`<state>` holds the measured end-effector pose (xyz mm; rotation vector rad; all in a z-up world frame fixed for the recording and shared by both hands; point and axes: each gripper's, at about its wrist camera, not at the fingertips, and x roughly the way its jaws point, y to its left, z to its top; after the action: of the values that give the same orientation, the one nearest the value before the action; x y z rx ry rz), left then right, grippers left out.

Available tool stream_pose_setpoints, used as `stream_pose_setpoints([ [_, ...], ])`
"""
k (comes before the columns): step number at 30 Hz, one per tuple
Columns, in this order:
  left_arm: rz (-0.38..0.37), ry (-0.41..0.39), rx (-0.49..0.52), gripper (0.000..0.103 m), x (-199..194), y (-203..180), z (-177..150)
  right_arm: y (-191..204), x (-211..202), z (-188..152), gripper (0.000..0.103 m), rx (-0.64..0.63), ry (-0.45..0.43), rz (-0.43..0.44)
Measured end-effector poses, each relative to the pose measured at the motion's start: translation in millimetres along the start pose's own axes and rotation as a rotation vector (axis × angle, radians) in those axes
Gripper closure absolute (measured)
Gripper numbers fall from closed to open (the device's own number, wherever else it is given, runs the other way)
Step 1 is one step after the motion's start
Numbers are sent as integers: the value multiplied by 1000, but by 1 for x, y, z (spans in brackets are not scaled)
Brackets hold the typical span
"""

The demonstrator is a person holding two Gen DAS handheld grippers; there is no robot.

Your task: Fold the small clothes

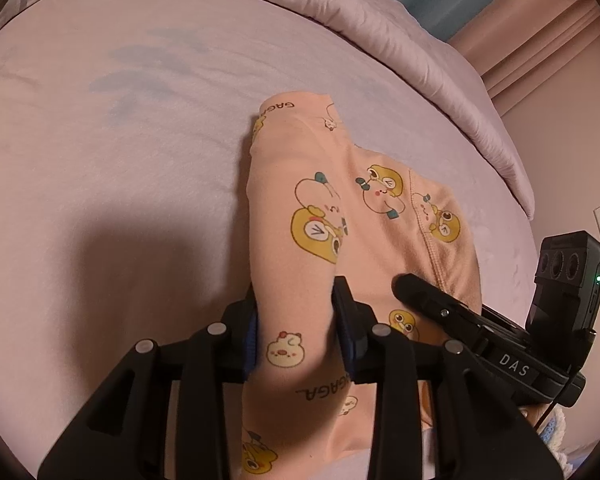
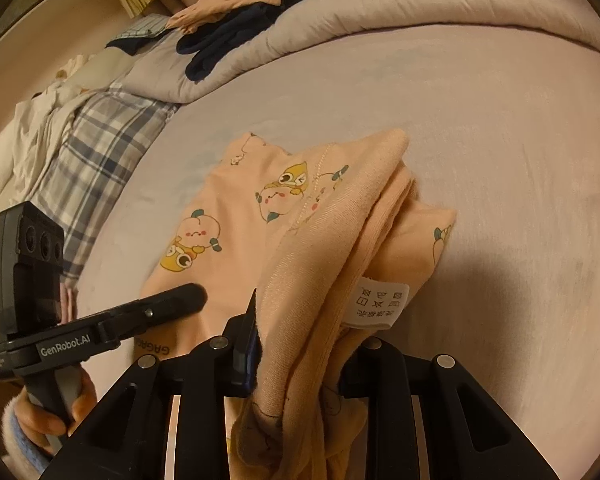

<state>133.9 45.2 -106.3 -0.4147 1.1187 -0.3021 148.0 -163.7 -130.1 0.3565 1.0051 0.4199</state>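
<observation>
Here the peach garment (image 1: 300, 208), printed with yellow cartoon animals, lay on the pale pink bedsheet (image 1: 120, 140), its near end lifted by both grippers. In the left wrist view its long axis ran straight away from the camera, the far end, marked with upside-down lettering, pointing toward the rolled duvet (image 1: 400, 40) at the head of the bed. The left gripper (image 1: 296, 320) had its jaws closed on a raised fold of that cloth, the fabric pinched between the blue-padded fingers. The right gripper (image 2: 296, 344) likewise clamped a bunched, several-layered edge of the garment, with a white care label (image 2: 380, 300) hanging beside it. In the right wrist view the garment spread away and to the left across the sheet, flat at the far end. Beyond it a plaid pillow (image 2: 88, 152) and a heap of dark and peach clothes (image 2: 236, 16) sat on the duvet.
</observation>
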Motion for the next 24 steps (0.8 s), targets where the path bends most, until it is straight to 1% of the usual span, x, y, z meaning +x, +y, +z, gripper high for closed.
stream_pose_setpoints([
  [11,20,-13,-3,66,-5,1,-5,-9,-6,-5,66,33,9,-4],
  [24,38,-30,-7,66,-19,4,-17,-14,-17,-14,63,59,10,-11],
])
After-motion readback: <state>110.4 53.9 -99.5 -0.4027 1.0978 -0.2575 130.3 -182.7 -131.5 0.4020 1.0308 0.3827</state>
